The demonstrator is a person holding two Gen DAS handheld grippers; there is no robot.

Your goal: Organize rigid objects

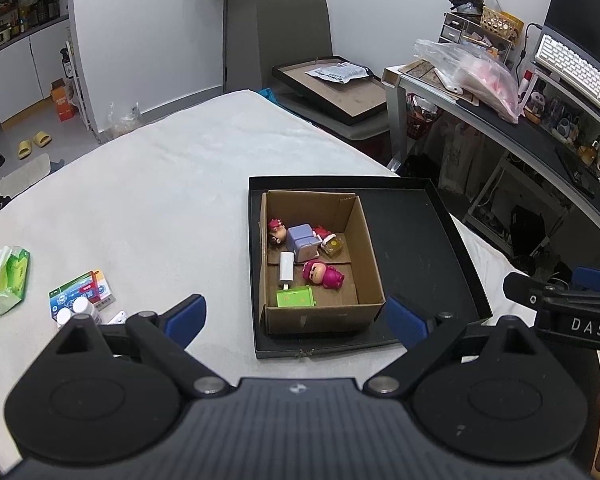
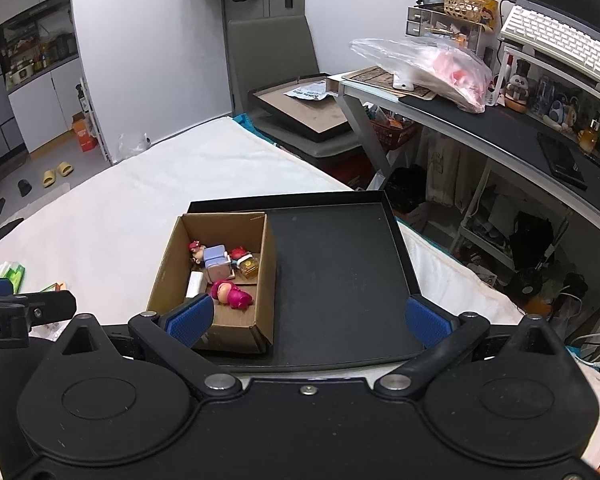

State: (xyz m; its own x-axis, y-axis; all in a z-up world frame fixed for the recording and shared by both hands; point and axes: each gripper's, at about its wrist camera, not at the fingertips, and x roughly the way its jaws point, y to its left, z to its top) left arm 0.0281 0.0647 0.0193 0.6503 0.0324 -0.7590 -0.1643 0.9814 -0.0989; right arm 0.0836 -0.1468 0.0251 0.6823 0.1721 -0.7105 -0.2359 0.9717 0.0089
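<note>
A cardboard box (image 1: 370,248) stands in the left part of a black tray (image 1: 428,240) on the white table. In the box lie a pink figure (image 1: 323,275), a purple cube toy (image 1: 303,243), a white charger (image 1: 287,266), a green block (image 1: 295,298), a small yellow bottle (image 1: 333,246) and small red-capped figures (image 1: 277,230). My left gripper (image 1: 296,318) is open and empty, held just in front of the box. My right gripper (image 2: 308,316) is open and empty, over the tray's near edge; the box (image 2: 266,276) is to its left on the tray (image 2: 340,272).
At the left of the table lie a green tissue pack (image 1: 8,280), a medicine box (image 1: 82,290) and white bottles (image 1: 78,310). A desk (image 1: 500,120) with a keyboard and a plastic bag stands to the right. A chair (image 1: 296,36) stands beyond the table.
</note>
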